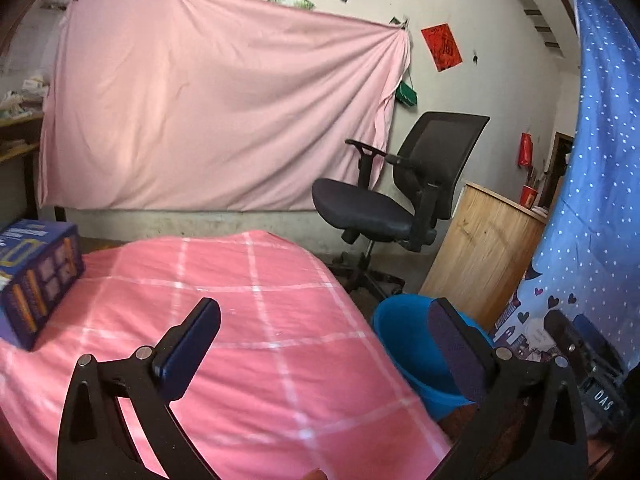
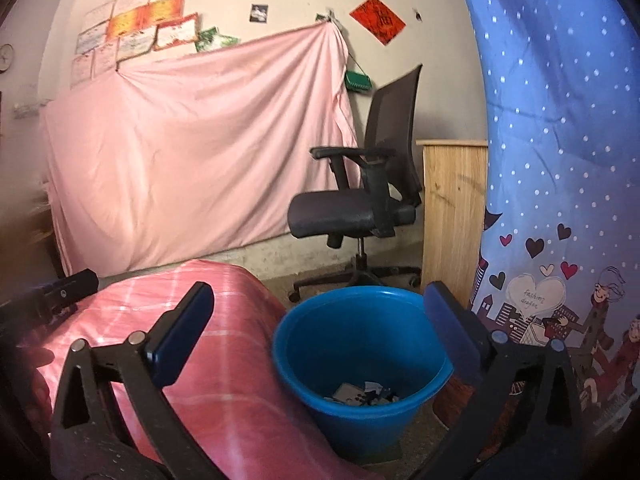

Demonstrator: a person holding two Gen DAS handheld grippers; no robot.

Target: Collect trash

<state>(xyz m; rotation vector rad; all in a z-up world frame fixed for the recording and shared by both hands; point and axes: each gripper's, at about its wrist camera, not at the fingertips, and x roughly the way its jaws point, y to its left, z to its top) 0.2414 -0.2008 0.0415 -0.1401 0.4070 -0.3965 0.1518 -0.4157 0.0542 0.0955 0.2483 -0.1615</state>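
A blue bucket (image 2: 360, 364) stands on the floor beside the pink checked table (image 2: 208, 364). Several pieces of trash (image 2: 362, 394) lie at its bottom. My right gripper (image 2: 320, 312) is open and empty, held above and just in front of the bucket. My left gripper (image 1: 324, 328) is open and empty over the pink checked cloth (image 1: 248, 320), with the bucket (image 1: 404, 344) partly hidden behind its right finger. A blue box (image 1: 36, 276) stands on the table at the far left. The left gripper also shows in the right wrist view (image 2: 52, 300) at the left edge.
A black office chair (image 1: 396, 200) stands behind the table, also in the right wrist view (image 2: 360, 200). A wooden cabinet (image 1: 484, 248) is to its right. A blue dotted curtain (image 2: 560, 160) hangs at the right. A pink sheet (image 1: 220, 112) covers the wall.
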